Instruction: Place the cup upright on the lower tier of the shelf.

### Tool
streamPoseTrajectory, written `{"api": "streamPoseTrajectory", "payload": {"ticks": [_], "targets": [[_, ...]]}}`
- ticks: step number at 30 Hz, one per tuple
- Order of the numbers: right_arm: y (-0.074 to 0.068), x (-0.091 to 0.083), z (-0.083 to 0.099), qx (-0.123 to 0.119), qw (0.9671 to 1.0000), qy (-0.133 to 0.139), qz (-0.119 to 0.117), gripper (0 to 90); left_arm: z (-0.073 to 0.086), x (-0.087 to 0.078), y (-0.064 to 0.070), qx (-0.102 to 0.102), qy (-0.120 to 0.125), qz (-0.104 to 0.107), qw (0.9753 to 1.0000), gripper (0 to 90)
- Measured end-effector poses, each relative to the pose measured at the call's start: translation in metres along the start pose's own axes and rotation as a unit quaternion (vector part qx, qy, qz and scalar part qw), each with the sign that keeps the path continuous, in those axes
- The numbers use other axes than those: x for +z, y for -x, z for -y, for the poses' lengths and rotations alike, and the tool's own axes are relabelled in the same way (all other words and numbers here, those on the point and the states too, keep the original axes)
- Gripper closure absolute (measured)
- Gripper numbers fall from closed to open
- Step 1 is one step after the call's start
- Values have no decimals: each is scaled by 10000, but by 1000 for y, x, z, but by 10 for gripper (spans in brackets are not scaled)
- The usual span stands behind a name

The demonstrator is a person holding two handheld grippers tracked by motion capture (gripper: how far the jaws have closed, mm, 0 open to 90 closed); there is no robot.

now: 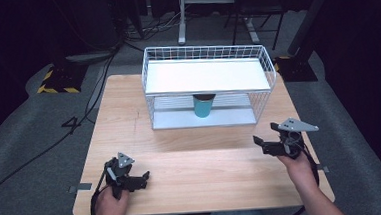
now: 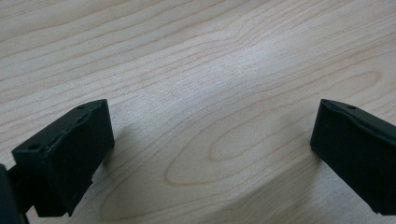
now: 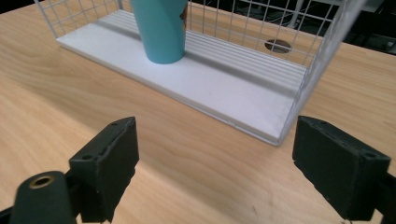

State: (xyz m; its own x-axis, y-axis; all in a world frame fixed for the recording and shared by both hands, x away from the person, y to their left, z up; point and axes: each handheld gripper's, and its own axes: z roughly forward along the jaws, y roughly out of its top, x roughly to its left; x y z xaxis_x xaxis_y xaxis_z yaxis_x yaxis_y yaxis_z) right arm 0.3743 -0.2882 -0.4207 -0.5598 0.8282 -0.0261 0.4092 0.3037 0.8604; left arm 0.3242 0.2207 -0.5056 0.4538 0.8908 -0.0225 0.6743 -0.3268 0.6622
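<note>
A teal cup [image 1: 203, 105] [image 3: 160, 30] stands upright on the lower shelf of a white wire rack [image 1: 206, 76] [image 3: 224, 88] at the far middle of the wooden table [image 1: 196, 157]. My left gripper [image 1: 144, 179] [image 2: 212, 140] rests low over the table's near left part, open, with bare wood between its jaws. My right gripper [image 1: 260, 142] [image 3: 215, 158] is held above the near right part, open and empty, pointing toward the rack's front right corner.
The rack has a flat white top shelf [image 1: 204, 75] over the cup and wire sides. Beyond the table are grey floor, cables [image 1: 41, 151] and stand bases with yellow-black tape [image 1: 59, 80]. A round hole [image 3: 276, 45] shows in the table behind the rack.
</note>
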Motion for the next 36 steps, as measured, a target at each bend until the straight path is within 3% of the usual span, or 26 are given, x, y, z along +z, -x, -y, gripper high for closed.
{"api": "streamPoseTrajectory", "payload": {"ticks": [6, 9, 15, 18, 22, 36], "targets": [[8, -19, 18, 49, 9999, -64, -140, 147, 0, 0, 1, -27, 19, -26, 10000, 0], [15, -25, 41, 392, 9990, 5, -201, 148, 1, 0, 1, -26, 20, -13, 10000, 0], [20, -25, 79, 585, 9978, -263, -177, 148, 1, 0, 1, -35, 17, -16, 10000, 0], [19, -27, 87, 268, 9984, -489, -131, 148, 1, 0, 1, -36, 16, -15, 10000, 0], [16, -30, 96, 29, 9979, -604, -219, 147, 1, 0, 1, -28, 21, -18, 10000, 0], [9, -20, 106, -313, 9939, -1056, -104, 141, 0, 0, 1, -28, 12, -21, 10000, 0]]}}
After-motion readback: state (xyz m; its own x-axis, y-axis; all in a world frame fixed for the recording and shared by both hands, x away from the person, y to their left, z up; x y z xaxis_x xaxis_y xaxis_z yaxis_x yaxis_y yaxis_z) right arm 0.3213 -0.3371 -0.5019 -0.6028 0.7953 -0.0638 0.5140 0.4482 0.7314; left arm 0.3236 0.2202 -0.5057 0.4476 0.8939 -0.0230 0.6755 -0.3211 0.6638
